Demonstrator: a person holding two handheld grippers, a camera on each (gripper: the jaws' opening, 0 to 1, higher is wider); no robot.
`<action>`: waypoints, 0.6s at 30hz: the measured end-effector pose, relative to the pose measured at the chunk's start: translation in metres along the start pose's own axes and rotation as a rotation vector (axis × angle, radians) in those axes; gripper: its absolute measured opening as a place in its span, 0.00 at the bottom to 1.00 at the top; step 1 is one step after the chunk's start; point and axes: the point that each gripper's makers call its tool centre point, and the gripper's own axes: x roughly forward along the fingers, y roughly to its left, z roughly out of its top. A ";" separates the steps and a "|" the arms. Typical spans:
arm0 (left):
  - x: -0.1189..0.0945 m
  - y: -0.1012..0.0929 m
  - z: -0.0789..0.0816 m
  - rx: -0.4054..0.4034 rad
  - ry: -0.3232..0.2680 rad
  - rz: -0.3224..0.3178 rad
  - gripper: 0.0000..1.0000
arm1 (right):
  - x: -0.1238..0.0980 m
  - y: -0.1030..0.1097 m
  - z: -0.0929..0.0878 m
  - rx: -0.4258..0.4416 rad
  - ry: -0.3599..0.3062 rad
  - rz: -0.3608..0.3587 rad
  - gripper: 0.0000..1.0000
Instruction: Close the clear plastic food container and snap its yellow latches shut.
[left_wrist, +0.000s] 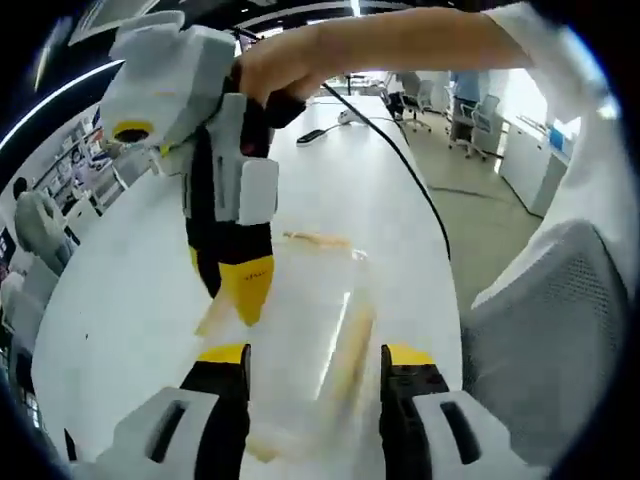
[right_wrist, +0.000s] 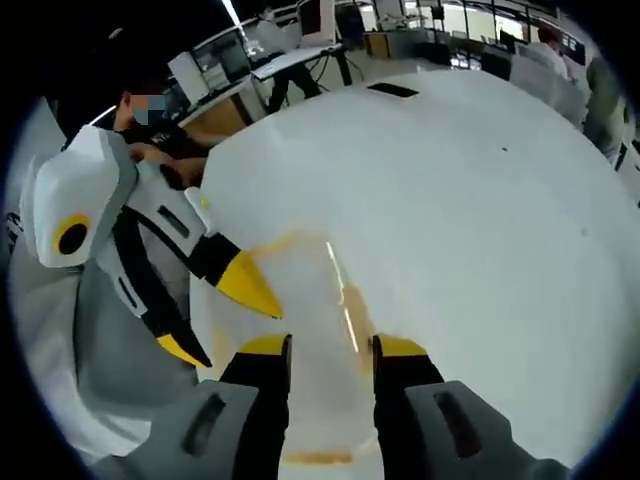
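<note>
We've got the clear plastic food container (left_wrist: 305, 330) sitting on the white tabletop (left_wrist: 130, 300), blurry in both views, so edges are hard to trace. In left gripper view it lies right ahead of the left tool (left_wrist: 315, 358), w/ its near part running between the two yellow-tipped jaws. The jaws stand apart, abt as wide as the container's blurred body; we can't tell if the pads actually touch it or just flank it. A yellow latch (left_wrist: 350, 350) shows as a pale yellow streak along the container, between the jaws and a bit right of centre.

The right tool (left_wrist: 235, 290) comes in from upper left of that view, a person's hand (left_wrist: 275, 70) wrapped round its grip, black cable trailing off behind. Its yellow tips point down at the container's left side, tips close together; touching or just above it, can't tell thru the blur.

In right gripper view the right tool (right_wrist: 328, 348) has jaws parted, w/ the container (right_wrist: 320, 300) between and beyond them, again no clear sign of a clamp. The latch (right_wrist: 352, 310) runs as a thin yellow line just inside the right jaw. The left tool (right_wrist: 215, 315) enters from the left, jaws spread, upper tip resting at the container's left edge. Office chairs (left_wrist: 470, 110) and desks sit well back in the room.
</note>
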 end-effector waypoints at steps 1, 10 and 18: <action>0.002 0.003 0.000 0.033 0.002 0.019 0.43 | 0.000 0.000 -0.001 -0.011 0.012 0.003 0.28; 0.008 -0.004 0.002 0.149 0.020 0.024 0.42 | 0.003 0.000 0.002 -0.077 0.090 0.045 0.32; 0.009 -0.005 0.004 0.161 0.050 0.032 0.36 | 0.004 -0.002 0.001 -0.053 0.159 0.035 0.30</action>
